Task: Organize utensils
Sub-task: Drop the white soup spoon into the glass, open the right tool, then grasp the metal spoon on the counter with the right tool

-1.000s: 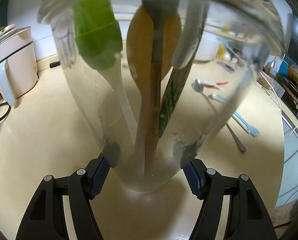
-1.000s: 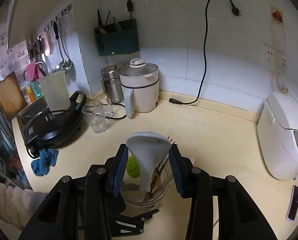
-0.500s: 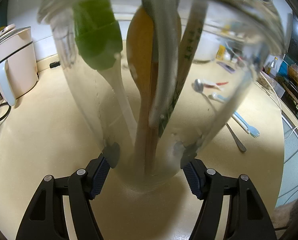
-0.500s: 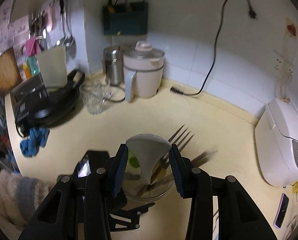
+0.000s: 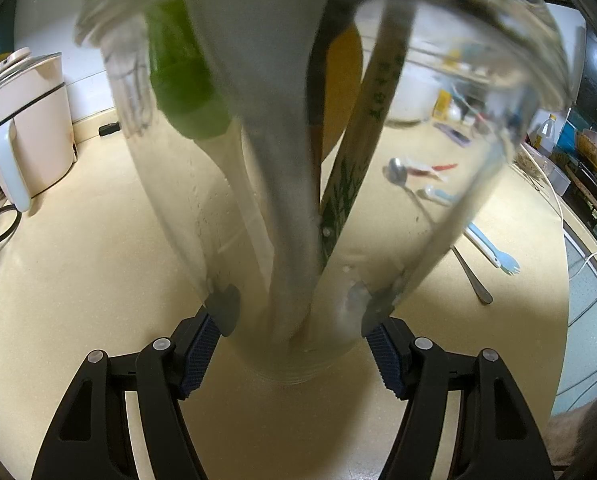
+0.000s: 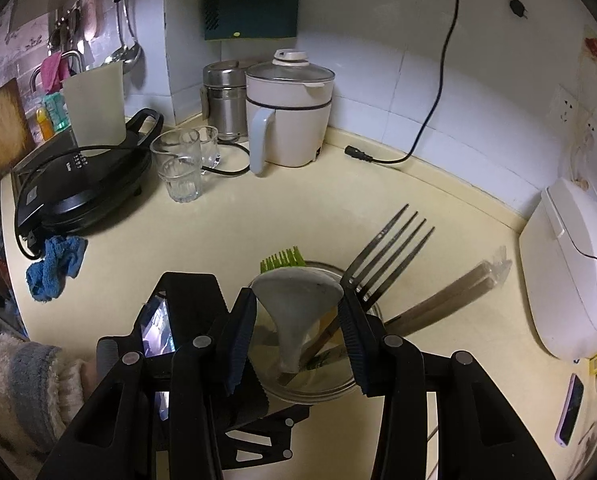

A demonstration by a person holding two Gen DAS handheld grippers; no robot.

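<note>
My left gripper (image 5: 294, 312) is shut on the base of a clear glass jar (image 5: 186, 216) standing on the cream counter. Inside the jar lean a green brush (image 5: 182, 80), a wooden spoon (image 5: 342, 80) and sleeved chopsticks (image 5: 374, 112). A grey spatula (image 5: 270, 120) runs down the middle to the jar's bottom. From above, my right gripper (image 6: 297, 304) is shut on the grey spatula's (image 6: 298, 320) wide head over the jar's rim (image 6: 310, 398). A metal fork (image 6: 390, 248) and the chopsticks (image 6: 450, 296) stick out to the right.
A metal spoon (image 5: 398, 172) and a light blue spork (image 5: 498, 256) lie on the counter beyond the jar. A white kettle (image 6: 290, 120), glasses (image 6: 178, 168), a black griddle (image 6: 82, 184) and a blue cloth (image 6: 54, 264) stand at the back left. A rice cooker (image 6: 570, 272) stands at the right.
My right gripper has sunk toward the jar with the grey spatula, whose handle slid down to the bottom. The left gripper and the jar have stayed put.
</note>
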